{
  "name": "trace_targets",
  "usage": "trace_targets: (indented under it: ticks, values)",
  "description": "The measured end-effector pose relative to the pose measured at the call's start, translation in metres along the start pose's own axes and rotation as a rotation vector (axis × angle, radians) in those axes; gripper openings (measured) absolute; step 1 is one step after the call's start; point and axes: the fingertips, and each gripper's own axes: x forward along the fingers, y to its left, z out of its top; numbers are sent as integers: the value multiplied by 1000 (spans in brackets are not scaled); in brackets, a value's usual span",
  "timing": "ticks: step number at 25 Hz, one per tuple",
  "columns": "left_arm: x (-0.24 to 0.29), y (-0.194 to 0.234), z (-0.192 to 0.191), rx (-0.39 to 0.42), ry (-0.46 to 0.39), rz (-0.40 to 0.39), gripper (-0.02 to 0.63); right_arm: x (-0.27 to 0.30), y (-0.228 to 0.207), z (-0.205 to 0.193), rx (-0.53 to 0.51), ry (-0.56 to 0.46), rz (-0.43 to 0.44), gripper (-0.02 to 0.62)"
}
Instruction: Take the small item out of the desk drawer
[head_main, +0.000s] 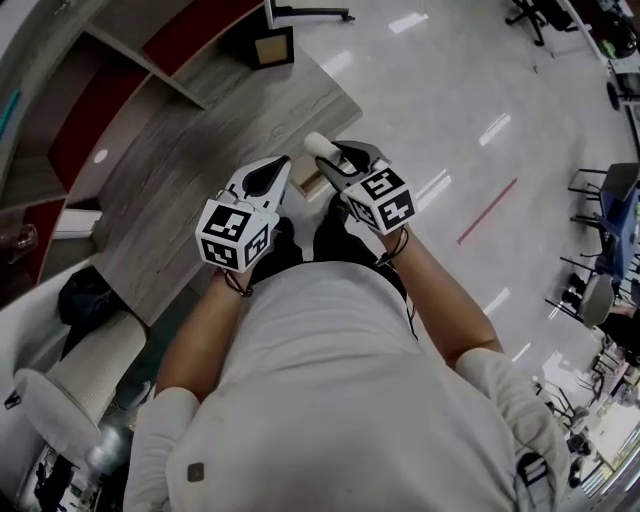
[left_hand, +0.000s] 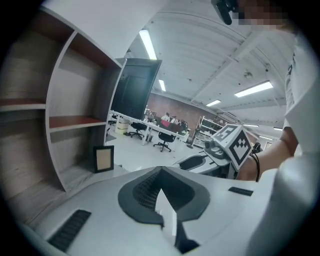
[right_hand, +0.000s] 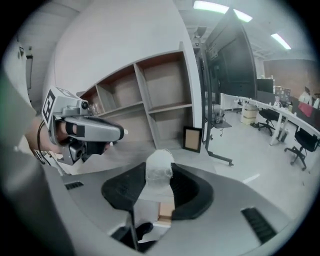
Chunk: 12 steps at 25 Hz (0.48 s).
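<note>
Head view is showing a person standing by the desk (head_main: 190, 160), holding both grippers side by side in front of the body. The right gripper (head_main: 333, 157) is clamping the item (head_main: 320, 146), a small white thing with a rounded top. The item is sticking out past the jaw tips, up in the air by the desk's edge. Right gripper view is showing the pads pressing on its two sides. The left gripper (head_main: 280, 168) is carrying nothing, its jaws lying together at the tips. A frame (head_main: 272, 47) is standing at the desk's far end, near the shelves (head_main: 150, 65).
</note>
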Motion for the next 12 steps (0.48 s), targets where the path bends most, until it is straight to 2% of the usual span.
trace_targets:
  ticks: [7, 12]
  values:
    - [-30, -7, 45, 79, -81, -28, 11, -36, 16, 53, -84, -95, -60, 156]
    - [-52, -9, 67, 121, -122, -40, 11, -62, 33, 79, -67, -169, -80, 156]
